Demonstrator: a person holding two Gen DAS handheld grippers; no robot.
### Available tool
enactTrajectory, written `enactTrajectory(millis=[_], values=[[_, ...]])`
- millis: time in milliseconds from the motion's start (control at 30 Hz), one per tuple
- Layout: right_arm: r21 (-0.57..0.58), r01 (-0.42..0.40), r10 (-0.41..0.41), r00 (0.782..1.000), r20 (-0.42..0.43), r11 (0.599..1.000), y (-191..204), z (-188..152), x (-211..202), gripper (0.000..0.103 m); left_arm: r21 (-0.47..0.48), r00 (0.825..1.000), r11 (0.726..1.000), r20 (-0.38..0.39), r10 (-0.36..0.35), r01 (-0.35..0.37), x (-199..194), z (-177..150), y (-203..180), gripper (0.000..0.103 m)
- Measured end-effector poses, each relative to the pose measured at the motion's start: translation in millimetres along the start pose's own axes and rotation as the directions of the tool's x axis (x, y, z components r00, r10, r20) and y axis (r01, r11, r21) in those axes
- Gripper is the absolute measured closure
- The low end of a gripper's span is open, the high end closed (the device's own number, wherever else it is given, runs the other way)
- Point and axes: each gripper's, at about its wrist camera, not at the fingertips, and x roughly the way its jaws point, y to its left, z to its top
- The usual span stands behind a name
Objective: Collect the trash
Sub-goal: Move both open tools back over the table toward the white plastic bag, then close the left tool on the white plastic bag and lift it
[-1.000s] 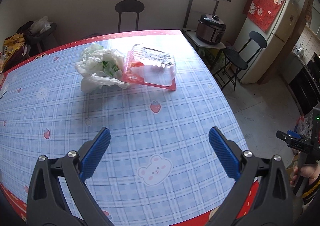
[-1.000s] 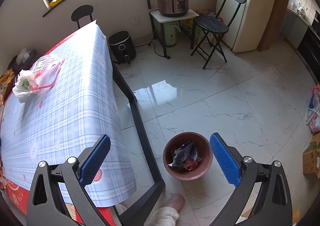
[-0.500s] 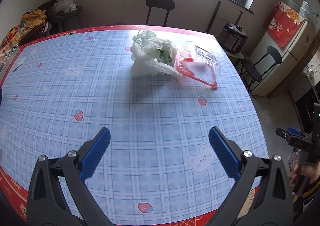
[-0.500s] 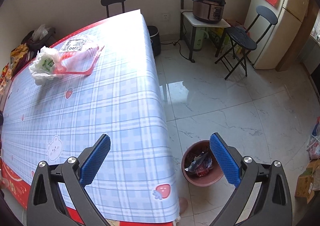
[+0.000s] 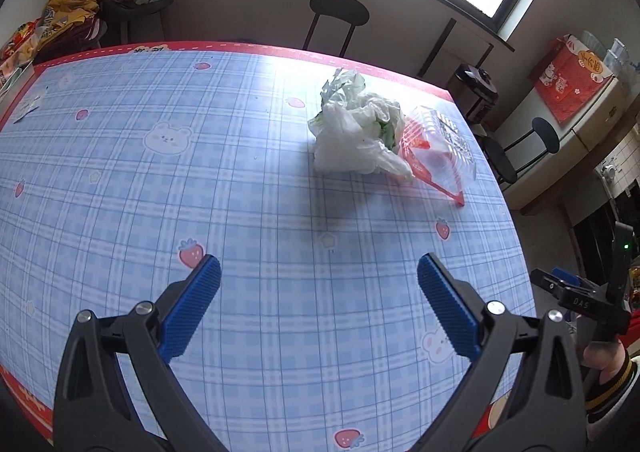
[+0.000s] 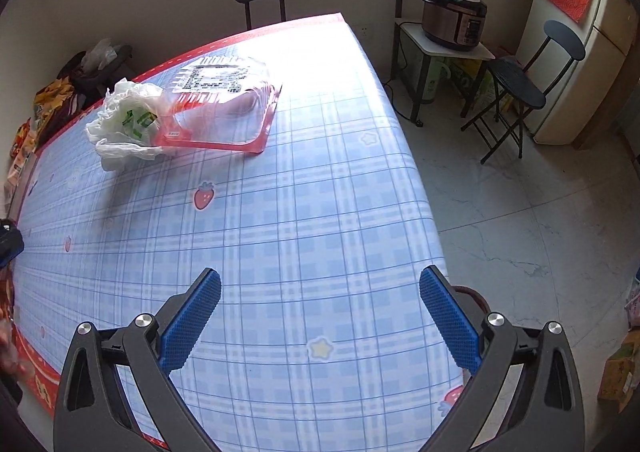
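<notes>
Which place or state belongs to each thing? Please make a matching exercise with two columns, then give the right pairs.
Things:
1. crumpled plastic bag
2. clear tray with red rim
3. pressure cooker
4. left gripper

Places or states:
A. on a small side table
B. open, holding nothing
C. white and green, against the tray
D. upside down on the tablecloth

Pairs: 1-C, 2-D, 3-A, 4-B

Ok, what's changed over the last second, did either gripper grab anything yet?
No grab. The right hand-held gripper swung from over the floor bin back over the table. The left hand-held gripper turned leftward over it. Both stayed open and empty; the crumpled white bag and clear red-rimmed tray lie untouched.
</notes>
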Motion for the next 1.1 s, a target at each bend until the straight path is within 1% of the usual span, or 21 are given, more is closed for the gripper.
enactTrajectory(millis=[133,233,333,467,533,600,667,733,767,833,867,900,933,967,1000,1100], values=[[-0.001,0.005,-0.005,1.0,0.004,1.0,11.2,4.7,2.7,0.006,0.044,0.997,0.997,0.037,-0.065,0.063,28.6,36.1,-5.9,0.006],[0.02,0.004,-0.004,1.0,0.008,1.0,10.2,7.6,3.7,0.006,0.054,0.994,0.994,0.041,-0.098,0.096,56.8,65.9,-10.7,0.006],[0.054,0.005,-0.005,1.0,0.01,0.999,3.6,7.8,4.5,0.006,0.055,0.992,0.991,0.024,-0.123,0.121,87.1,92.5,-16.3,0.006],[0.096,0.015,-0.016,1.0,0.007,0.995,-8.0,2.9,4.6,0.006,0.012,0.991,0.991,-0.006,-0.134,0.134,125.9,118.7,-19.3,0.006],[0.112,0.026,-0.026,1.0,0.001,0.993,-14.9,-0.8,4.2,0.006,-0.012,0.989,0.99,-0.037,-0.141,0.141,146.4,127.1,-20.3,0.006],[0.126,0.037,-0.037,0.999,-0.002,0.991,-22.8,-3.8,2.8,0.006,-0.017,0.986,0.989,-0.071,-0.148,0.147,164.5,130.2,-22.1,0.006],[0.141,0.049,-0.049,0.999,-0.003,0.989,-30.6,-6.6,1.5,0.006,-0.006,0.986,0.991,-0.101,-0.133,0.133,180.0,127.5,-25.6,0.006],[0.152,0.059,-0.059,0.998,-0.005,0.987,-36.8,-8.2,1.3,0.006,-0.022,0.982,0.989,-0.118,-0.15,0.148,191.0,123.4,-24.4,0.005],[0.155,0.064,-0.064,0.998,-0.009,0.986,-39.1,-8.2,1.9,0.006,-0.035,0.98,0.987,-0.115,-0.161,0.158,192.9,121.8,-23.2,0.005],[0.156,0.068,-0.067,0.998,-0.014,0.985,-41.3,-7.6,3.5,0.006,-0.04,0.982,0.986,-0.09,-0.163,0.16,189.9,117.9,-22.3,0.011],[0.149,0.07,-0.068,0.998,-0.016,0.986,-40.9,-6.0,4.6,0.006,-0.029,0.981,0.985,-0.091,-0.169,0.167,188.2,116.2,-22.7,0.028],[0.135,0.074,-0.073,0.997,-0.018,0.988,-38.5,-3.6,6.3,0.006,-0.016,0.978,0.983,-0.101,-0.182,0.181,186.2,114.3,-22.8,0.04],[0.115,0.079,-0.078,0.997,-0.02,0.99,-35.0,-0.9,8.5,0.006,0.004,0.977,0.982,-0.104,-0.188,0.189,181.4,111.0,-22.8,0.048],[0.09,0.083,-0.081,0.996,-0.023,0.993,-30.5,2.2,11.2,0.006,0.029,0.978,0.983,-0.112,-0.178,0.182,177.5,109.0,-23.3,0.056],[0.062,0.083,-0.082,0.996,-0.025,0.995,-25.1,5.9,14.5,0.006,0.047,0.979,0.983,-0.116,-0.169,0.175,172.8,105.7,-21.6,0.062],[-0.009,0.068,-0.068,0.997,-0.032,0.998,-7.5,22.0,25.3,0.006,0.048,0.98,0.985,-0.12,-0.16,0.166,160.2,95.1,-8.3,0.066]])
